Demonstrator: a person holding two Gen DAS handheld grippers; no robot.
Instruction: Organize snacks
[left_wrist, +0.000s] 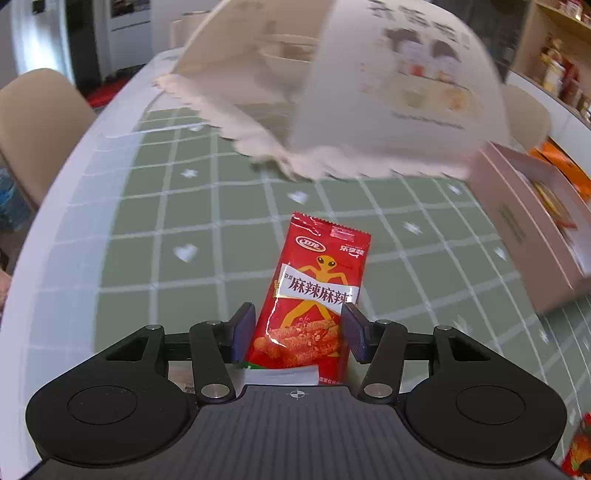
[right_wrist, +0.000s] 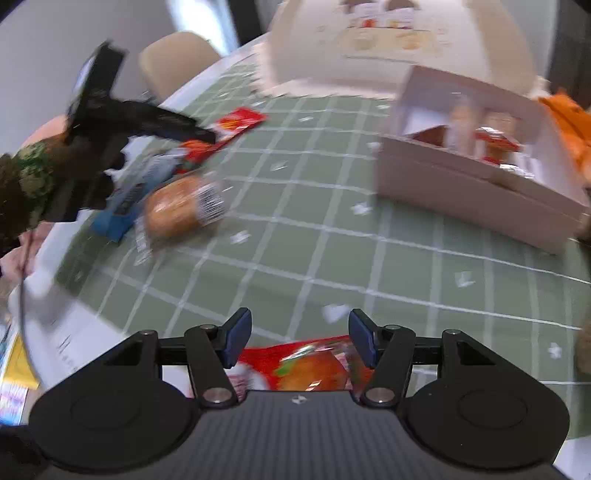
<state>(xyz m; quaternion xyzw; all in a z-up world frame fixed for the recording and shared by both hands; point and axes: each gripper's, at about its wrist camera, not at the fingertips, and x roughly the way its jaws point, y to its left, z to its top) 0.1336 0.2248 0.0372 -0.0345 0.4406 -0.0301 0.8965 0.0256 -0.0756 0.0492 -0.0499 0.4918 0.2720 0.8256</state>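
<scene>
Red snack packet between the left gripper's fingers, on the green checked cloth.

The red packet (left_wrist: 310, 295) lies on the tablecloth (left_wrist: 147, 258), the pink box (left_wrist: 532, 236) at two o'clock. The left gripper (left_wrist: 299, 332) straddles it, fingers apart, seemingly not yet pressing; a slanted closing could crumple or skid it. The right gripper (right_wrist: 299, 339), fingers apart, hovers over another red packet (right_wrist: 310, 365), not visibly gripping.

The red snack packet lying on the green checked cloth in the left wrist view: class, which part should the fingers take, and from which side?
Grip the red snack packet across its narrow width, near its lower half, coming from above along its length. It lies flat, long and thin, and the left gripper already straddles its long edges.
</scene>
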